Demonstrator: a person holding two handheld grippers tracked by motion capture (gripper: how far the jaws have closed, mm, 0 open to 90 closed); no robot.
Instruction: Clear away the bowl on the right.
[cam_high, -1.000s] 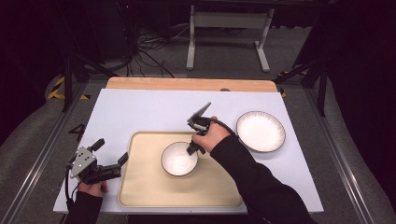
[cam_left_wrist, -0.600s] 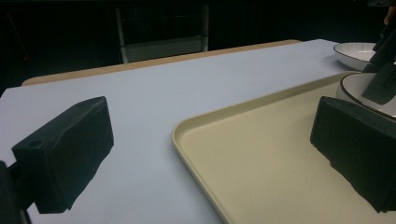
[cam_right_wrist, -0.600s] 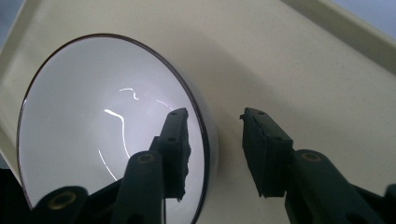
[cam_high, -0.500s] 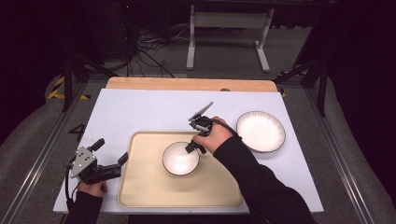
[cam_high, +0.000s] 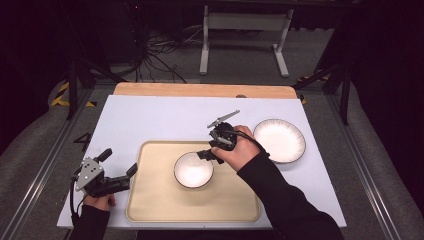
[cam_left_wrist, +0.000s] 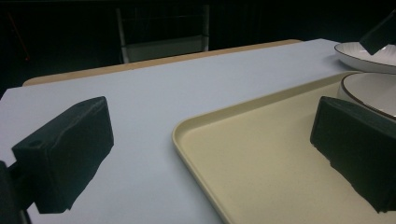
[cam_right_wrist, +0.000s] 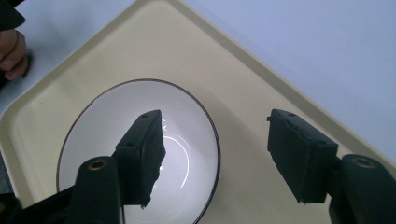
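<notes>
Releasing the bowl (cam_high: 193, 170), your right gripper (cam_high: 206, 154) has just been opening its fingers, nothing between them; the bowl sits upright on the tray (cam_high: 150, 200). Your left gripper (cam_high: 131, 172) idles open by the tray's edge.

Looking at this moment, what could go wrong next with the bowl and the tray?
1. The right gripper has just been opening, and its jaws straddle the rim of the bowl. If the hand moves sideways before it lifts clear, a jaw could catch the rim and drag or tip the bowl.
2. The left gripper sits open at the edge of the tray. A careless push could slide the tray, with the bowl on it.
</notes>
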